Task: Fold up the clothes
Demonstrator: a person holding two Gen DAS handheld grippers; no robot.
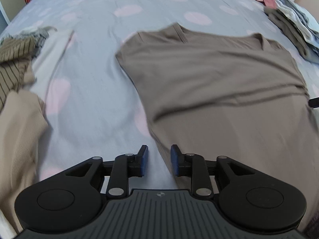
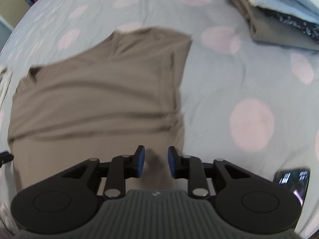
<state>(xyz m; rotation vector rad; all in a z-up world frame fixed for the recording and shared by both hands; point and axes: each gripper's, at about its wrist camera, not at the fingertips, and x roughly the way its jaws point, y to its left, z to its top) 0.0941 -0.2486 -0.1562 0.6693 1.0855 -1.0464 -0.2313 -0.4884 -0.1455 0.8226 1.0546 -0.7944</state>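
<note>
Your shirt [image 1: 219, 83] lies flat on the bed [image 1: 89, 99], long axis running away from you. Left tongs [image 1: 159, 160] hover spread at its left edge, right tongs [image 2: 156, 162] spread over its right edge, neither pinching cloth.

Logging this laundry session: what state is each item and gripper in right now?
Taupe brown shirt: spread flat on the bed, unfolded.
Left gripper: open, empty, at the shirt's edge.
Right gripper: open, empty, over the shirt.
Stack of clothes: folded.
Black phone: screen lit.
</note>
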